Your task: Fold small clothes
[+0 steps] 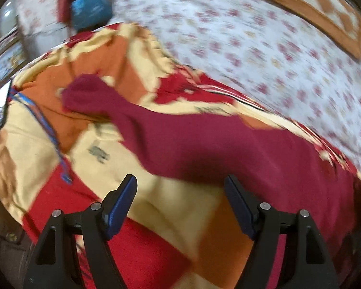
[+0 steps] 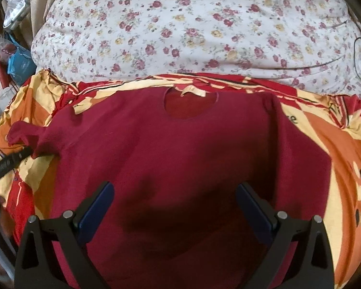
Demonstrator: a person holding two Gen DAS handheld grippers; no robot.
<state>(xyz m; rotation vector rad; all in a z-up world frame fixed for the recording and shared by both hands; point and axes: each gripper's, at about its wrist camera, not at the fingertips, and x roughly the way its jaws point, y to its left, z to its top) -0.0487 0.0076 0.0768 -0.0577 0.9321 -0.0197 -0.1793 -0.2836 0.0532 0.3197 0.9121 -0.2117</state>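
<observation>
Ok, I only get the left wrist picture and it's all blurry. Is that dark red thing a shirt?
Observer: Yes. The right wrist view shows a maroon T-shirt spread flat, its neck hole toward the flowery sheet.
Operator: Is the other hand holding it?
Observer: No. The right hand-held gripper is open over the shirt's middle.
Operator: Does it have a tag?
Observer: Yes, a cream label shows at the collar.

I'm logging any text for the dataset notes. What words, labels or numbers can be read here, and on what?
"e": the last letter of a dark word on the blanket, right of the shirt; the rest is hidden.
Dark print on the blanket in the left wrist view: too blurred to read.
Neck label on the shirt: no text shows.
Blue bag: print too small to read.
</observation>
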